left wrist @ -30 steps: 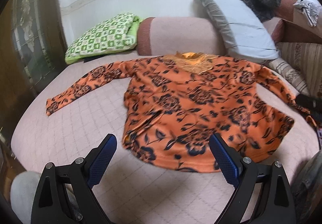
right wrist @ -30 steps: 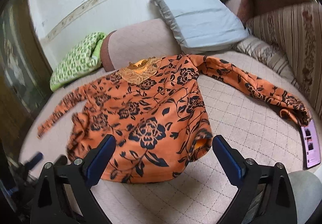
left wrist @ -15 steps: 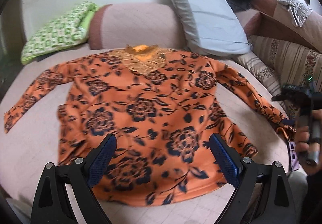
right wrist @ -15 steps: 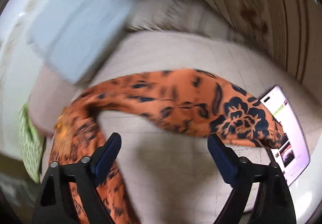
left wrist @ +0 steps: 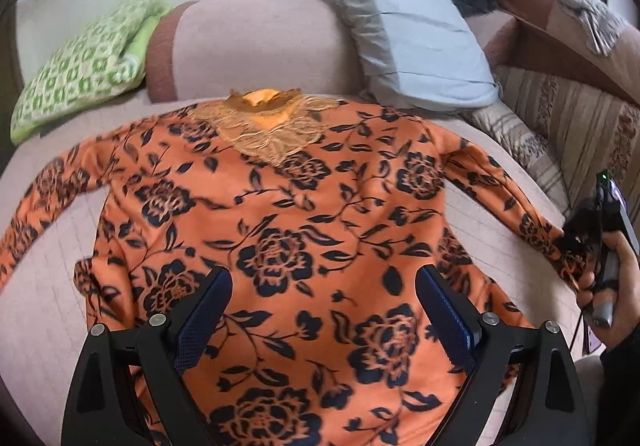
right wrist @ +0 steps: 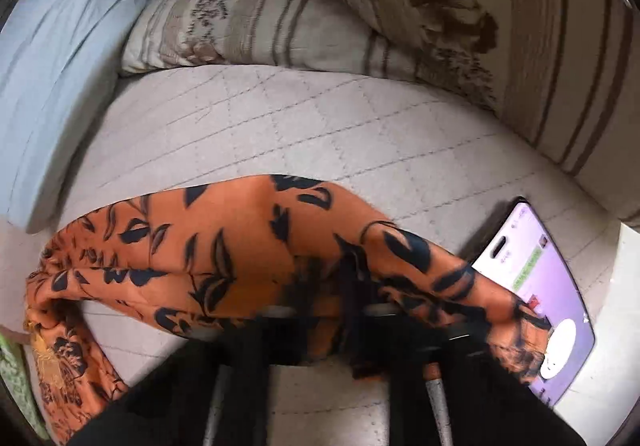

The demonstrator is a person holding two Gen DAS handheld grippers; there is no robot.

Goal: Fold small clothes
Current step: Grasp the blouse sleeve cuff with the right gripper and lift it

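An orange top with a black flower print (left wrist: 288, 230) lies flat on the pink quilted bed (left wrist: 36, 310), lace collar (left wrist: 272, 129) at the far end, both sleeves spread out. My left gripper (left wrist: 324, 310) is open and hovers over the top's lower middle. My right gripper (right wrist: 352, 286) is shut on the cuff end of the right sleeve (right wrist: 248, 246); the cloth drapes over its jaws and hides them. It also shows in the left wrist view (left wrist: 576, 242), at the sleeve's end on the right.
A lit phone (right wrist: 536, 294) lies on the bed just right of the held cuff. A light blue pillow (left wrist: 416, 33), striped cushions (right wrist: 360, 5), a pink bolster (left wrist: 256, 45) and a green patterned pillow (left wrist: 84, 65) ring the far side.
My right gripper swung to the right sleeve's cuff and shut on it. My left gripper moved forward over the top's middle and stayed open.
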